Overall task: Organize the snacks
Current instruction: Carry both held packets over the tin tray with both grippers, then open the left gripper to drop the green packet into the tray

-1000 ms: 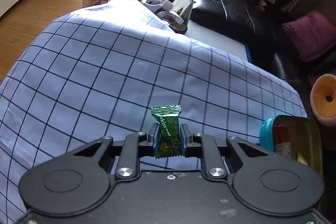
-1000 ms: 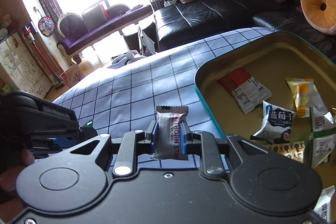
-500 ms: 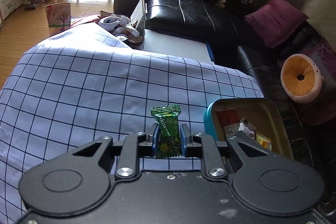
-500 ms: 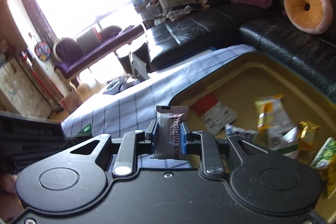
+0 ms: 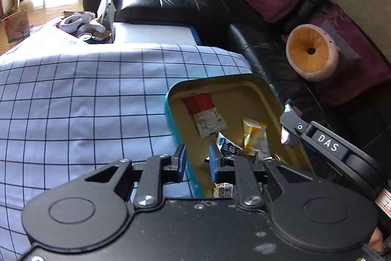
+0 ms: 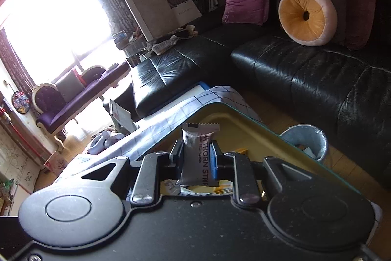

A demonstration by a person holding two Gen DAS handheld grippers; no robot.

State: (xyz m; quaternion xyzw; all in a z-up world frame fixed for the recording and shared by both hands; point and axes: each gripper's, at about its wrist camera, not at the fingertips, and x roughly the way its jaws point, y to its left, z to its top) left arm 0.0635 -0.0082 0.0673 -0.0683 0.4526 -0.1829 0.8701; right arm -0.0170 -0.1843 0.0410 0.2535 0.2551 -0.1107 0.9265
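Note:
A teal tin (image 5: 171,119) with a gold inside sits on the checked cloth and holds several snack packets, among them a red-and-white one (image 5: 206,114) and a yellow one (image 5: 253,136). My left gripper (image 5: 197,160) is open and empty, its jaws straddling the tin's near rim. My right gripper (image 6: 196,158) is shut on a silver hawthorn strip packet (image 6: 198,155) and holds it over the tin (image 6: 281,136). The right gripper also shows in the left wrist view (image 5: 293,126), at the tin's right side. The green candy is out of sight.
The blue checked cloth (image 5: 80,99) covers the table to the left of the tin. A black leather sofa (image 6: 305,75) with purple pillows and an orange round cushion (image 6: 306,16) lies beyond. A small bin (image 6: 305,141) stands on the floor right of the table.
My left gripper has swung right over the tin's rim and opened; the green candy it held is gone from its jaws. My right gripper has moved further over the tin with the hawthorn packet.

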